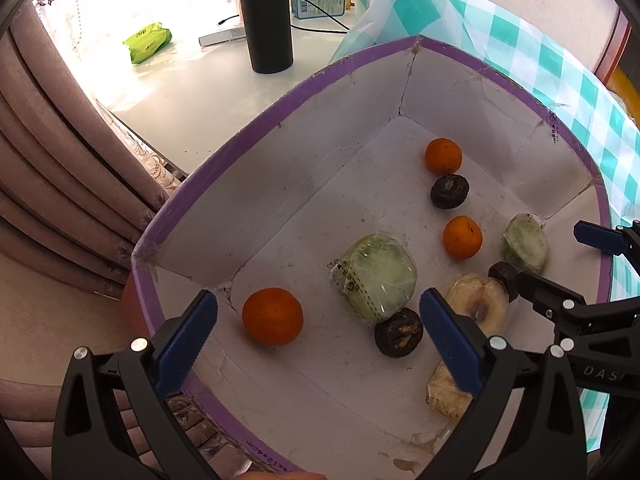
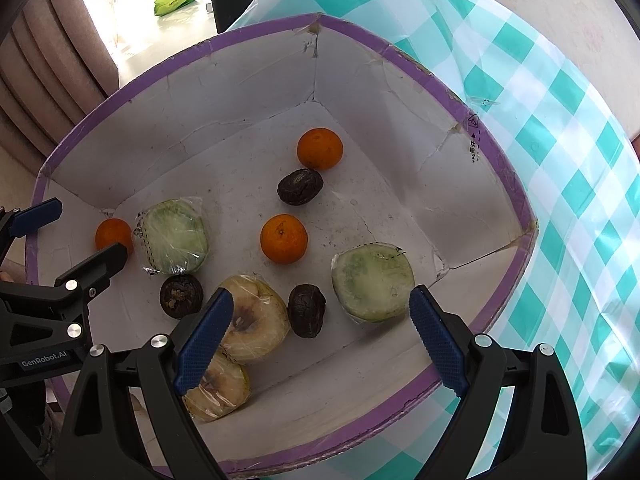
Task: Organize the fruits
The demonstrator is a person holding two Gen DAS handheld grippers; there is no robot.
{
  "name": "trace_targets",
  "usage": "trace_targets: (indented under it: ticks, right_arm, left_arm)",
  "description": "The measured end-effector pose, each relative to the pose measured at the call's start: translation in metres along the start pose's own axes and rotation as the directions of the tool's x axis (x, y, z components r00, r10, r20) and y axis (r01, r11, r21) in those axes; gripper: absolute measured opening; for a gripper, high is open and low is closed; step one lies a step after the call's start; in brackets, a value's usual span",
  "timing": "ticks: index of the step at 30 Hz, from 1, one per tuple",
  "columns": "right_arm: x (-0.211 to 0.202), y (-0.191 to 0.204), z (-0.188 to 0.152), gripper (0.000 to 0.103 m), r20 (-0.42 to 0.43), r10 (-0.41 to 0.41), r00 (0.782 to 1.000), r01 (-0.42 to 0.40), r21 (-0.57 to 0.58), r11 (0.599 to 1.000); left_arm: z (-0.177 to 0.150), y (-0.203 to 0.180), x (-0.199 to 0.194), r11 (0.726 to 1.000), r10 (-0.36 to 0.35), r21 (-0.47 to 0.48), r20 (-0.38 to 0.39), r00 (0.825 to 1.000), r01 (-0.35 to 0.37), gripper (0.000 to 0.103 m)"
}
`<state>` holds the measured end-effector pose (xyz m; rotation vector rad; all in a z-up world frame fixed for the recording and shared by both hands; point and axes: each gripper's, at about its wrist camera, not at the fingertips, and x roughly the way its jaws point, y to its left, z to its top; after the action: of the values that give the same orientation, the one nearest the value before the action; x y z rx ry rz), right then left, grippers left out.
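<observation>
Both grippers hang over a white cardboard box with a purple rim, which sits on a teal checked cloth. The left gripper has its blue-padded jaws spread wide and holds nothing; just ahead of its left finger lies an orange, while a dark wrinkled fruit sits beside its right finger, with a wrapped green slice just beyond the gap. The right gripper is likewise wide open and empty: between its fingers lies another dark wrinkled fruit, a wrapped pale slice lies partly behind its left finger, and a second wrapped green slice sits just ahead of its right finger. Farther ahead lie two more oranges with a third dark fruit between them. A second pale slice rests by the near wall, under the right gripper's left finger.
</observation>
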<state>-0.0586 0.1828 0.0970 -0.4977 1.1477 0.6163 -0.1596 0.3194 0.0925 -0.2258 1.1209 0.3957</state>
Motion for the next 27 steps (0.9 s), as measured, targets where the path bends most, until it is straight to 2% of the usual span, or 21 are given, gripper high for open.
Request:
trace_targets:
  ticks: [17, 22, 27]
  right_arm:
    - [0.0008, 0.0015, 0.0002, 0.087, 0.000, -0.009, 1.000, 0.009, -0.010, 1.000]
    - [0.0004, 0.0013, 0.0002, 0.087, 0.004, -0.013, 1.000, 0.013, -0.014, 1.000]
    - [0.0007, 0.0021, 0.0002, 0.087, 0.009, -0.016, 1.000, 0.016, -0.014, 1.000]
  left_arm:
    - [-0.0004, -0.0012, 0.0031, 1.000, 0.019, 0.016, -0.013, 1.000, -0.018, 0.101]
    - [-0.0018, -0.0029, 0.0021, 0.998, 0.056, 0.029, 0.005, 0.998, -0.056, 0.100]
    - [-0.0006, -0.0020, 0.0018, 0.998, 0.057, 0.017, -0.012, 0.998, -0.057, 0.100]
